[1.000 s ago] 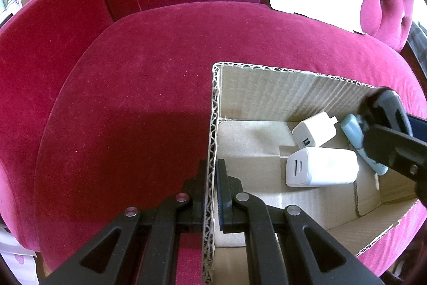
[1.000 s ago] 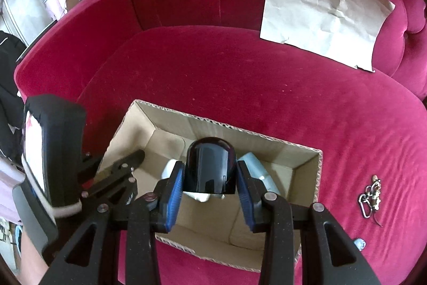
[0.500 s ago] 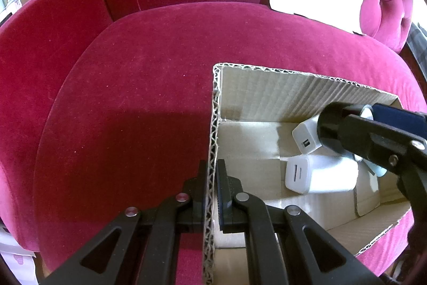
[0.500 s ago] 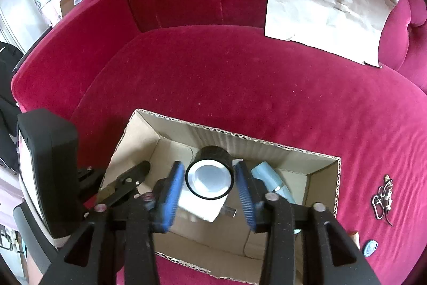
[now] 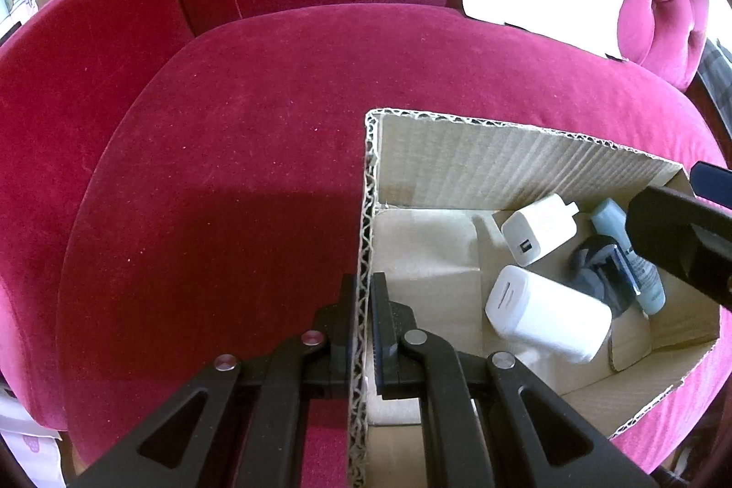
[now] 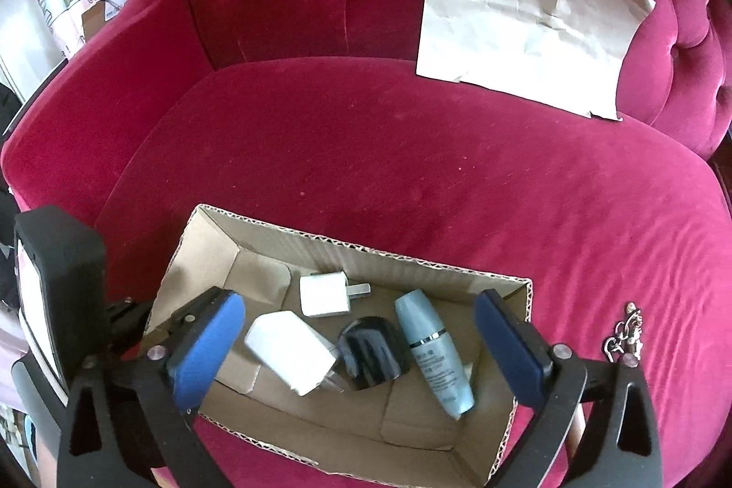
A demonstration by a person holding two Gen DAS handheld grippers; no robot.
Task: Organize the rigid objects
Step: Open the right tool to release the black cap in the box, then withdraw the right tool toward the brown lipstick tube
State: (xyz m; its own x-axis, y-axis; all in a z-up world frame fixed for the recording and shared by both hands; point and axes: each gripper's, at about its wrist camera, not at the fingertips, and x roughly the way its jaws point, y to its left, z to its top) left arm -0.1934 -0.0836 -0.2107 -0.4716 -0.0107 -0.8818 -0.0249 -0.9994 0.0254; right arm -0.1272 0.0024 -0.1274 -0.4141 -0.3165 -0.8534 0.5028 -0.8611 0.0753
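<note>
A cardboard box (image 6: 347, 245) (image 5: 503, 163) sits on the crimson sofa seat. Inside lie a small white plug charger (image 6: 325, 296) (image 5: 537, 229), a larger white charger (image 6: 290, 351) (image 5: 546, 314), a black round object (image 6: 373, 351) (image 5: 594, 268) and a pale blue bottle (image 6: 432, 351) (image 5: 610, 216). My left gripper (image 5: 363, 328) is shut on the box's left wall. Above the box my right gripper (image 6: 359, 346) is opening, jaws wide, the black object loose on the box floor below them.
A crumpled sheet of paper (image 6: 526, 12) leans on the sofa back at the right. A metal keychain (image 6: 624, 335) lies on the seat to the right of the box. The sofa's left armrest (image 5: 59, 85) rises beside the box.
My right gripper held the black object over the box, then spread its jaws and let it drop among the chargers and the bottle. The left gripper kept its hold on the wall.
</note>
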